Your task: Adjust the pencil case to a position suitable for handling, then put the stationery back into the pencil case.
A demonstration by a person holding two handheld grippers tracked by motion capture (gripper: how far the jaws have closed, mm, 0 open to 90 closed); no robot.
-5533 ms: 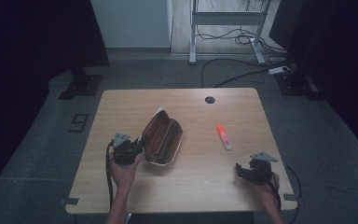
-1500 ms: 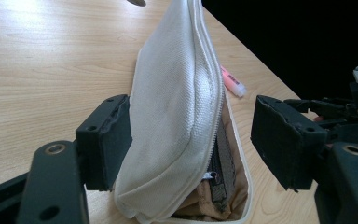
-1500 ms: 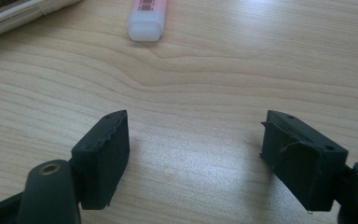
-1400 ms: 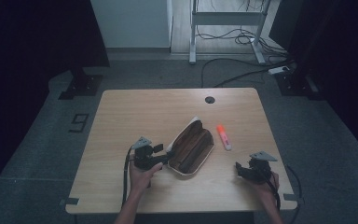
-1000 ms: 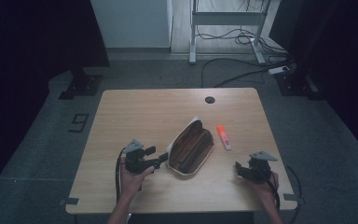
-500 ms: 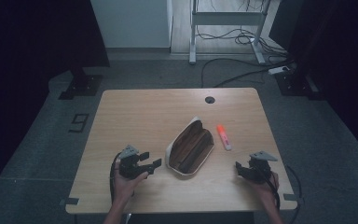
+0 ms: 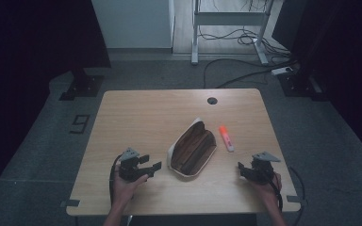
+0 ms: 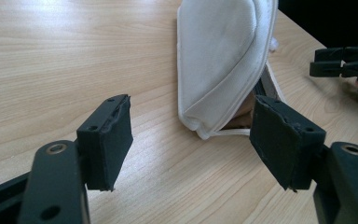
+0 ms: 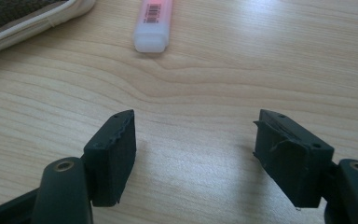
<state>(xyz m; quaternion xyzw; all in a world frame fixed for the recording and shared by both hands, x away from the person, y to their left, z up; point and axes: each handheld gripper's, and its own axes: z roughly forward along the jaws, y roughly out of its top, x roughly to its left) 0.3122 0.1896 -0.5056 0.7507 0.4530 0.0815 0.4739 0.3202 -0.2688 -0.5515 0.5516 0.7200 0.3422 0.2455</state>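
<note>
Pencil case (image 7: pixel 193 149) lies unzipped between left gripper (image 7: pixel 152 167) and right gripper (image 7: pixel 241 168), both fingers apart, empty.

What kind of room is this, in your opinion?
Probably a lab or office workspace: a wooden desk with a cable hole, loose cables and a power strip on the grey floor, and a metal-framed table behind.

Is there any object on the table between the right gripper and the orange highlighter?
Nothing visible stands between them. In the right gripper view, bare table lies from the open right gripper up to the highlighter. The pencil case lies off to the side, beside the highlighter, not in the way.
</note>
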